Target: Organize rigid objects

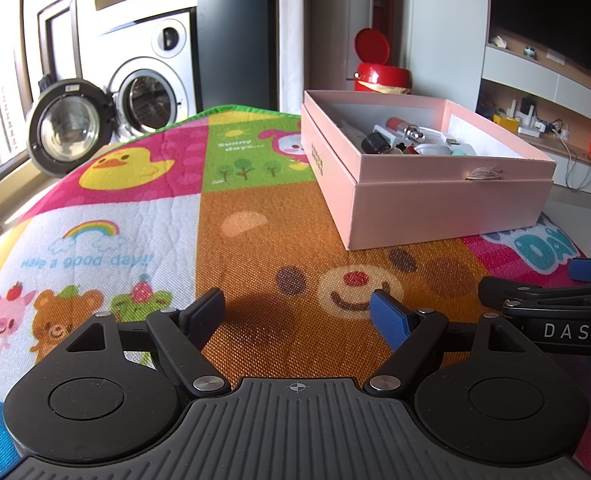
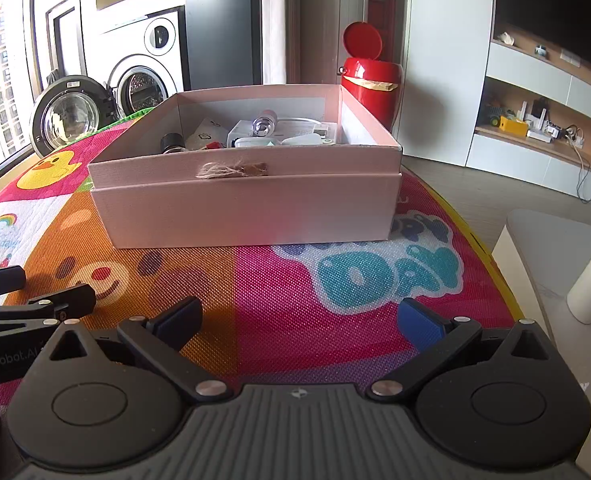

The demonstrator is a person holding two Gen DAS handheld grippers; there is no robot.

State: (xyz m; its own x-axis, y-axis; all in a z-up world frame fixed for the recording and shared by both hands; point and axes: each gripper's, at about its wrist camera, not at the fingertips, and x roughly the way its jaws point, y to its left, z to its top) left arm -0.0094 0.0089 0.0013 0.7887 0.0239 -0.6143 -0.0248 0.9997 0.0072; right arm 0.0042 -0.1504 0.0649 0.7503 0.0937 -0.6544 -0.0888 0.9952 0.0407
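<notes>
A pink open box [image 1: 447,200] stands on the colourful cartoon mat [image 1: 175,208], nested in its lid; it also shows in the right wrist view [image 2: 251,208]. Inside lie several small rigid items: a silver-capped tube [image 2: 264,124], white cases [image 2: 295,136] and a black cap [image 1: 375,142]. My left gripper [image 1: 297,314] is open and empty, low over the mat, short of the box. My right gripper [image 2: 299,320] is open and empty, facing the box's front wall. Each gripper shows at the edge of the other's view.
A red bin [image 2: 371,76] with its lid up stands behind the box. A washing machine [image 1: 151,96] with its door open is at the far left. Shelves [image 2: 535,120] line the right wall. A white stool [image 2: 555,248] sits beside the mat's right edge.
</notes>
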